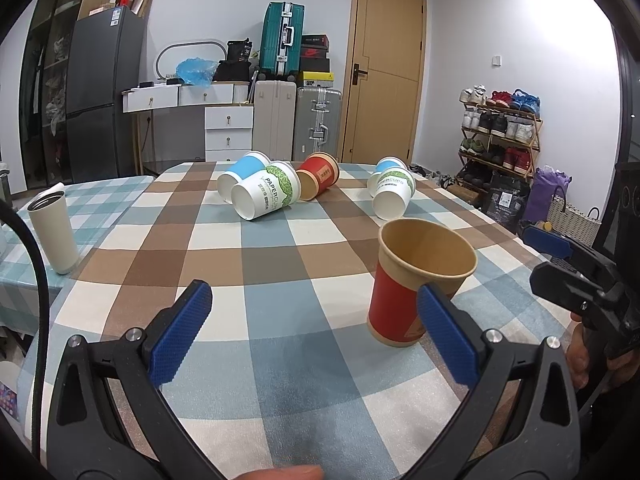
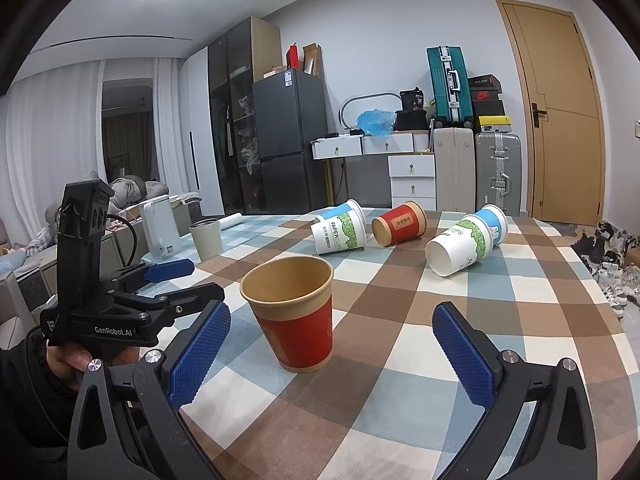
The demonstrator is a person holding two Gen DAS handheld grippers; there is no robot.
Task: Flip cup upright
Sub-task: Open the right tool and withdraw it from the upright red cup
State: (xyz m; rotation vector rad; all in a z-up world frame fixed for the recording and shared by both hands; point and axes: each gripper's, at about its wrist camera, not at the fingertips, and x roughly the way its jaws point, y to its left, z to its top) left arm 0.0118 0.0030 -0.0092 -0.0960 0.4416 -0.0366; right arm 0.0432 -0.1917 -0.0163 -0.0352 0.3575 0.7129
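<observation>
Left wrist view: a checked worktop [image 1: 280, 248] in brown, blue and cream fills the frame. At twelve o'clock, toward its far edge, five paper cups lie on their sides: a blue-banded cup [image 1: 240, 174] touching a green-patterned cup [image 1: 268, 192], a red cup on its side [image 1: 320, 176] just beside them, and farther toward one o'clock another green-patterned pair [image 1: 394, 192]. A cream tumbler [image 1: 54, 232] stands upright at nine o'clock. The left gripper [image 1: 316, 336] sits low in the frame, its blue fingers spread wide apart and holding nothing. The upright red cup [image 1: 416, 280], mouth up, stands at two o'clock from it, partly behind the right-hand finger; whether they touch cannot be told. The right gripper [image 1: 560, 256] enters at three o'clock.

Right wrist view: the same fallen cups lie across twelve to one o'clock. A white kettle [image 2: 160, 228] and the tumbler [image 2: 206, 240] stand at ten o'clock. The right gripper [image 2: 332, 348] is spread wide and empty. The upright red cup [image 2: 296, 312] stands between its fingers, nearer the left-hand one, touching neither. The left gripper [image 2: 160, 284], fingers apart, shows at nine o'clock.
</observation>
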